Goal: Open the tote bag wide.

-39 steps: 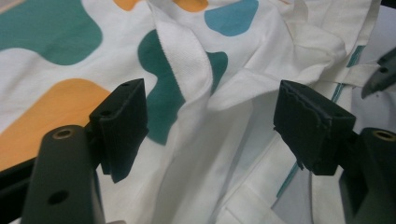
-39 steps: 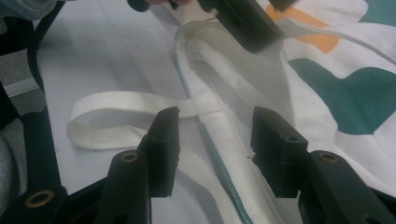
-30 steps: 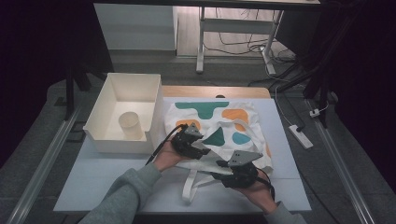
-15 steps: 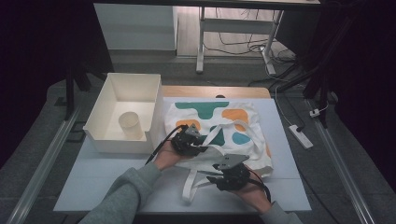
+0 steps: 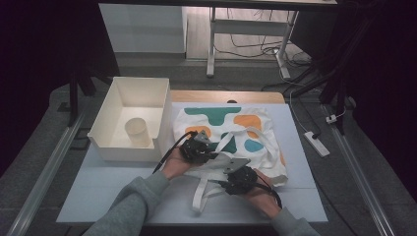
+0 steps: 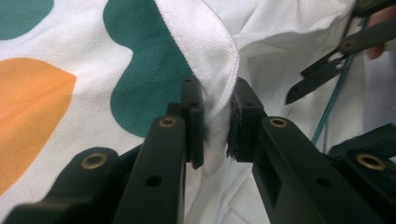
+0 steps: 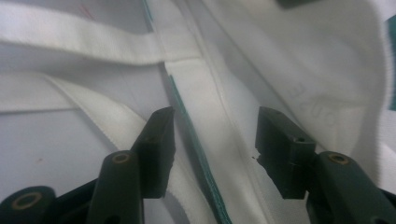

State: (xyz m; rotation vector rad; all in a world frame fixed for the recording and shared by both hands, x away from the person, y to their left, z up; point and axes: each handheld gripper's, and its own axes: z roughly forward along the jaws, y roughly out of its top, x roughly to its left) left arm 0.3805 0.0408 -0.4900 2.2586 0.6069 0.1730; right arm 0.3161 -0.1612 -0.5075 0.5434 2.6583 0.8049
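A white tote bag point(image 5: 246, 128) printed with teal and orange blobs lies flat on the table, its straps point(image 5: 199, 194) trailing toward the front edge. My left gripper point(image 5: 212, 156) sits at the bag's near left part. In the left gripper view its jaws have just been closing, and the left gripper point(image 6: 215, 126) is now shut on a raised fold of the bag's edge point(image 6: 215, 56). My right gripper point(image 5: 223, 183) hovers low over the bag's mouth. Its jaws have just been opening: the right gripper point(image 7: 215, 140) stands open astride a teal-stitched hem point(image 7: 201, 93) without touching it.
A white open box point(image 5: 110, 130) holding a translucent cup point(image 5: 137, 132) stands at the table's left. A wooden board point(image 5: 221, 96) lies behind the bag. Bare tabletop point(image 5: 123, 191) shows at the front left. A power strip point(image 5: 316, 143) rests on the floor to the right.
The left jaws have closed on the fabric fold. The right gripper has shifted left and lower toward the bag's mouth, with its jaws a little wider.
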